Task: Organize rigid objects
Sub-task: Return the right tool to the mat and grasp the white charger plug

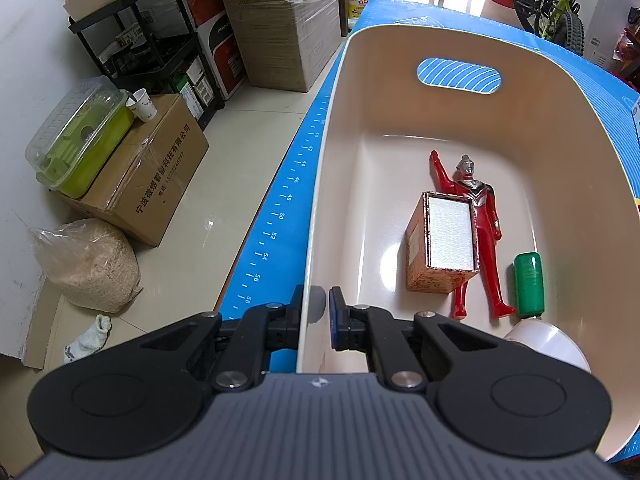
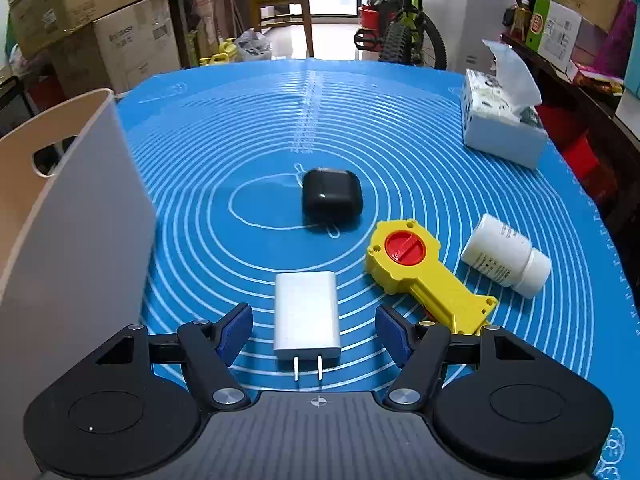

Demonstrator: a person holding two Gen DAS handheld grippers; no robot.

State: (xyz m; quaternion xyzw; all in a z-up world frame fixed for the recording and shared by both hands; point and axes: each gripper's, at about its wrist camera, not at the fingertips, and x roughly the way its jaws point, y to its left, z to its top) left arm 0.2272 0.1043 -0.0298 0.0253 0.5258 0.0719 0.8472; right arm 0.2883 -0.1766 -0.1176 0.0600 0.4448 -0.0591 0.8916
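Observation:
My left gripper (image 1: 318, 312) is shut on the near rim of a cream plastic bin (image 1: 440, 92), one finger outside and one inside. In the bin lie a red toy figure (image 1: 486, 232), a small open cardboard box (image 1: 440, 244), a green cylinder (image 1: 529, 284) and a white tape roll (image 1: 548, 342). My right gripper (image 2: 316, 330) is open, its pads on either side of a white plug charger (image 2: 307, 316) lying on the blue mat (image 2: 400, 128). A black earbud case (image 2: 331, 194), a yellow and red toy (image 2: 424, 272) and a white pill bottle (image 2: 506, 254) lie beyond. The bin (image 2: 80, 200) stands to the left.
A tissue box (image 2: 500, 120) sits at the mat's far right. Left of the table are cardboard boxes (image 1: 148, 168), a bag of grain (image 1: 88, 264) and a black rack (image 1: 156, 40). A bicycle (image 2: 404, 24) and a chair (image 2: 280, 4) stand beyond the far edge.

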